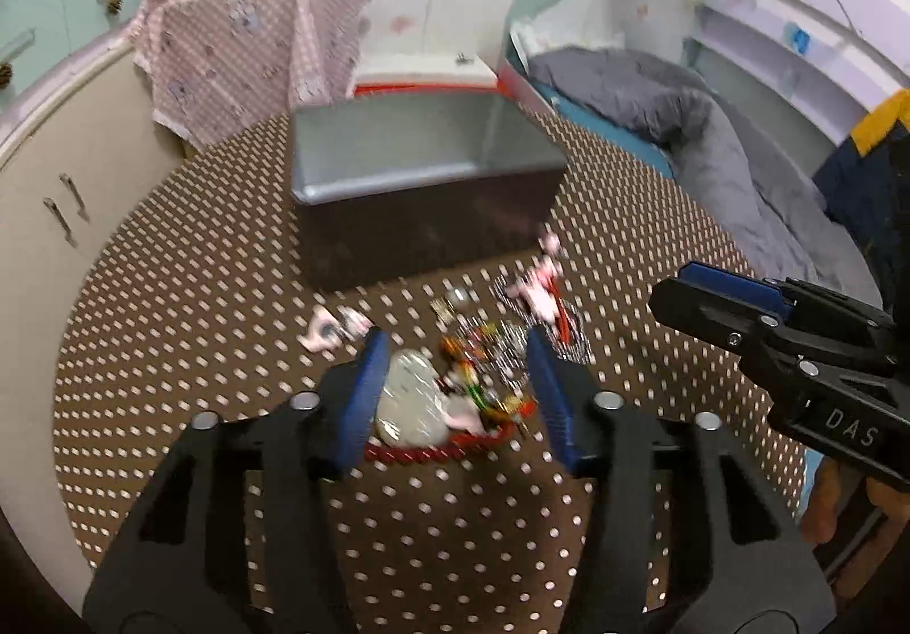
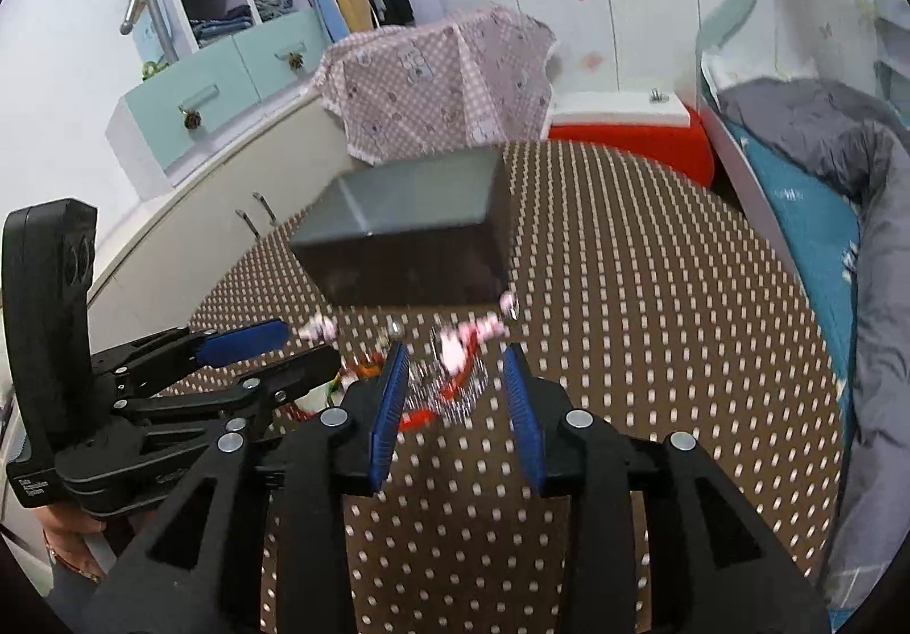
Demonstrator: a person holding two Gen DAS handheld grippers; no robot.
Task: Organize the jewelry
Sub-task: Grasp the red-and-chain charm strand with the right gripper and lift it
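Jewelry pile heaped on the dotted brown tablecloth, just in front of the dark open box, which sits at twelve o'clock from the heap. Within the pile: a pale heart-shaped piece at eight o'clock, a red bead string curling along six o'clock, a pink-and-red ornament out at one o'clock, a small pink-white piece apart at ten o'clock. Details blurred; finer pieces not separable.

Left gripper hovering over the heap, blue pads moderately apart, straddling the heart piece and beads, pressing on nothing. Right gripper at three o'clock of the left, jaws narrower yet parted, aimed at the pink ornament's tangle, also gripping nothing.

Step in hand, by the look of it: picking one item for the box. Best done by singling out one piece rather than closing on the whole knot, centring the pads on the solid heart body, lowering until the tips nearly meet the cloth, then closing gently. Risk: the bead string snagging and dragging neighbours along; a slow lift advisable, with the other gripper free to steady the rest.
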